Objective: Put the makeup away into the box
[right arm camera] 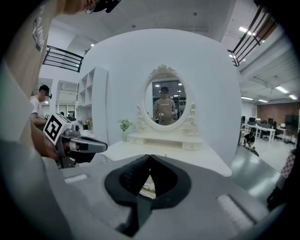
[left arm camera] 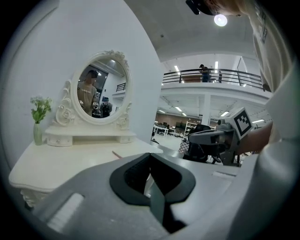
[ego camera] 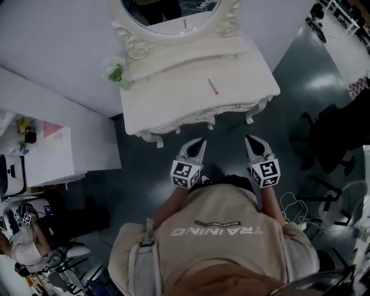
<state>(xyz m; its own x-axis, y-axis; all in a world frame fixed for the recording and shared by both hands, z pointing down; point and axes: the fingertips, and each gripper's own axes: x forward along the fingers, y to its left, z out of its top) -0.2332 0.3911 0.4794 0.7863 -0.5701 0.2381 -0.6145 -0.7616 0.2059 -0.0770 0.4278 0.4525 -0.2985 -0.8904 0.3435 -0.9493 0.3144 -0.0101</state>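
Observation:
A thin pink makeup pencil (ego camera: 213,87) lies on the white vanity table (ego camera: 167,101), right of its middle; in the left gripper view the pencil (left arm camera: 116,154) shows just past my jaws. No box is in view. My left gripper (ego camera: 199,142) and right gripper (ego camera: 250,139) hang side by side in front of the table's near edge, apart from it, and both point at it. The left gripper (left arm camera: 150,154) has its jaw tips together with nothing between them. The right gripper (right arm camera: 150,155) is likewise shut and holds nothing.
An oval mirror (ego camera: 171,11) stands at the back of the vanity, with a small vase of flowers (ego camera: 115,70) at its left corner. A white desk (ego camera: 52,156) stands to the left, a black office chair (ego camera: 332,139) to the right, and cables (ego camera: 295,205) lie on the floor.

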